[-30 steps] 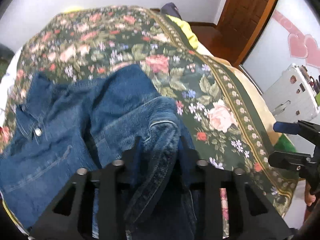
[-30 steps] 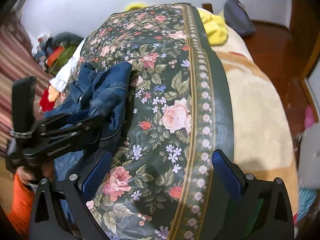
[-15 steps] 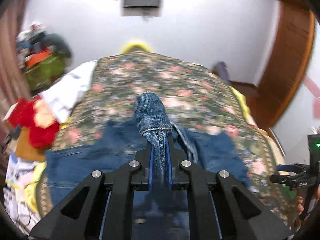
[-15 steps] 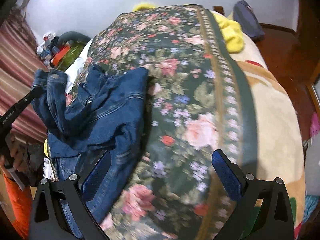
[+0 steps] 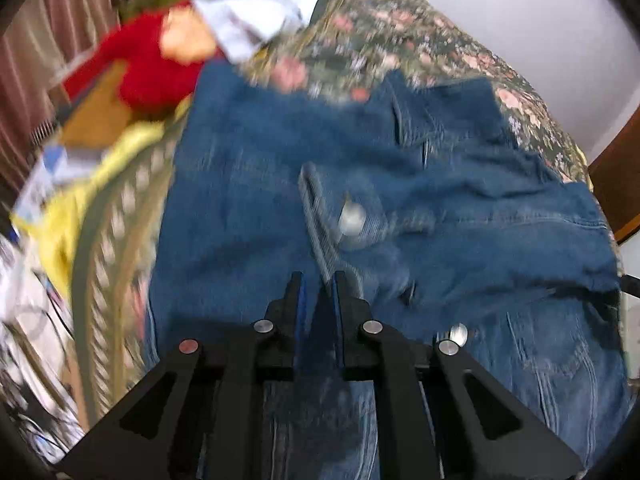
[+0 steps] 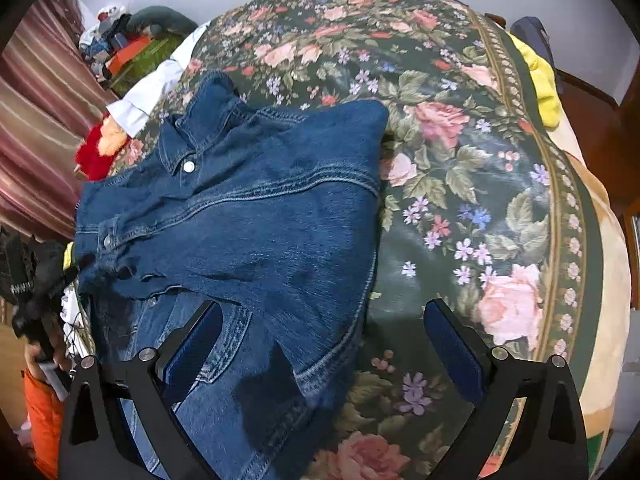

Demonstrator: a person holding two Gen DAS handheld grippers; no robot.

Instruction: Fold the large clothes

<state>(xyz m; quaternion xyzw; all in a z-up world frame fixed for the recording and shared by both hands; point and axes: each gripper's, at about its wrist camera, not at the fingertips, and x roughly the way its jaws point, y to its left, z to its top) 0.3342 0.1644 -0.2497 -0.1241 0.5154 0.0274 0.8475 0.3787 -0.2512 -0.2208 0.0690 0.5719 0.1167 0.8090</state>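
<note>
Our left tongs (image 5: 318, 292) are clamped on the denim jacket (image 6: 248, 216) near the bed's (image 6: 500, 168) left edge, the right tongs (image 6: 324, 344) apart; we judge a hard pull could drag it off.

You have one denim jacket (image 6: 256, 216) on one floral bedspread (image 6: 460, 160), two snap buttons (image 6: 188, 166) showing near its collar, and two grippers (image 6: 324, 344).

Right wrist view: jacket (image 6: 256, 216) lies on the bedspread (image 6: 460, 184), left of centre, collar toward the upper left. Pile of clutter (image 6: 120, 48) at upper left, beyond the bed's edge. Bag (image 6: 532, 36) at upper right, behind the bed. Right gripper (image 6: 324, 344) at the bottom edge, over the jacket's lower hem. Left gripper (image 6: 44, 280) at far left, at the jacket's edge.
</note>
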